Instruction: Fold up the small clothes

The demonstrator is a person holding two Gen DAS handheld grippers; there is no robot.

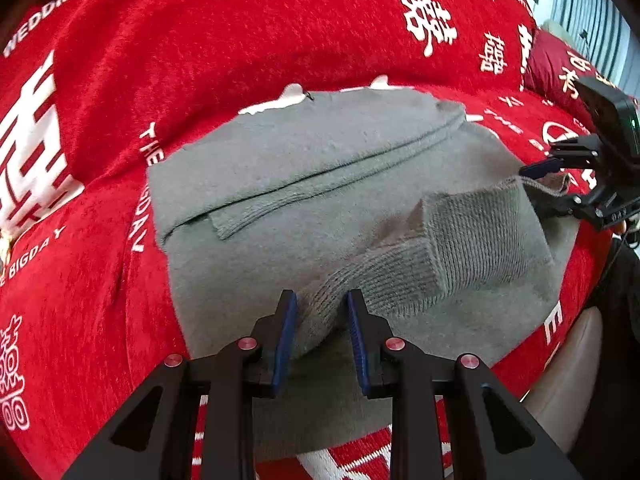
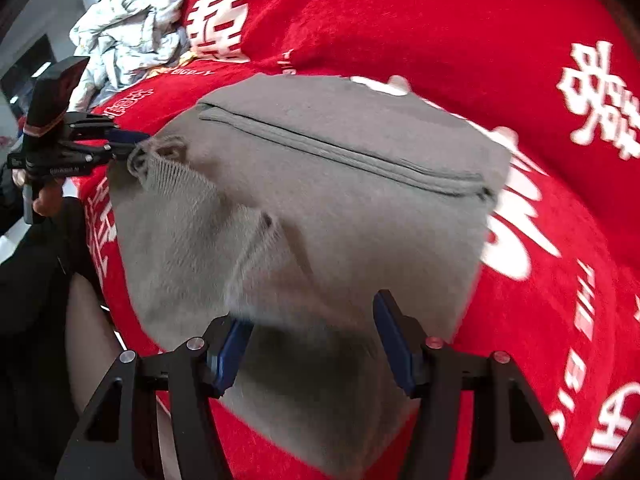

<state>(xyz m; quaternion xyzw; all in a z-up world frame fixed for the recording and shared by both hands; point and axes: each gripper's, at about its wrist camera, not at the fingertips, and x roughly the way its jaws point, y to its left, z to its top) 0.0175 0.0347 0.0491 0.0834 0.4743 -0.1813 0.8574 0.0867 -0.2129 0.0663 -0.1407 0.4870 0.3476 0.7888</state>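
On the red wedding blanket [image 1: 100, 140], the grey knit sweater [image 1: 320, 168] lies soft and floppy; left gripper [image 1: 322, 320] pinches its ribbed hem, right gripper [image 2: 312, 332] spread wide over the opposite edge

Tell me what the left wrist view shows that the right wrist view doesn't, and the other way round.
Only left wrist: a darker red cushion at the far right. Only right wrist: a pale crumpled clothes pile. Both: the grey sweater on the red blanket, its ribbed sleeve pinched by the left gripper, right gripper open.
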